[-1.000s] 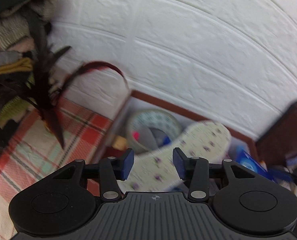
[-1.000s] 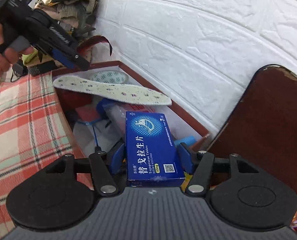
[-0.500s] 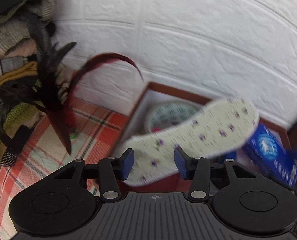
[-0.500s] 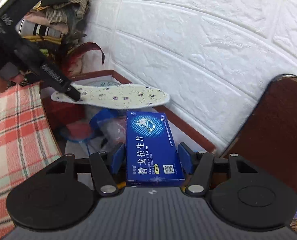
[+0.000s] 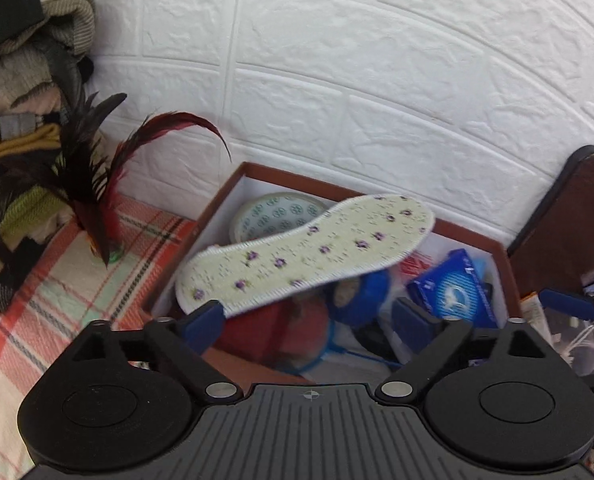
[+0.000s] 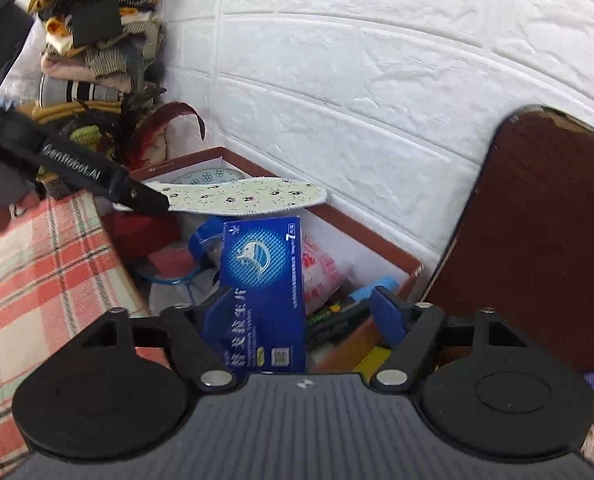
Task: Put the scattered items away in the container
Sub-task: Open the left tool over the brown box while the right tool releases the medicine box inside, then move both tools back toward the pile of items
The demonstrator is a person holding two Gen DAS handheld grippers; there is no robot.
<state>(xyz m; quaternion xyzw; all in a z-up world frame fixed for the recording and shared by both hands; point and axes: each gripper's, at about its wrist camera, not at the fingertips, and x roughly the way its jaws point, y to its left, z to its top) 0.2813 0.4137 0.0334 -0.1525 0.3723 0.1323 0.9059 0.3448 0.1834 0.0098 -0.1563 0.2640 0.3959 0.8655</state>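
- Left gripper [image 5: 309,322]: jaws opening, floral fabric insole [image 5: 305,250] loose above brown cardboard box [image 5: 473,236].
- Right gripper [image 6: 297,316]: jaws opening, blue medicine carton [image 6: 263,276] dropping into that box.
- Several items already inside.

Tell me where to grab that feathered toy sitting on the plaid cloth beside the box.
Probably grip the feathered toy at its narrow base, where the quills meet low on the plaid cloth. The dark red feathers fan up and outward toward the wall and look too loose and springy to pinch. Come in from the near, cloth side, jaws straddling the base below the plumes.
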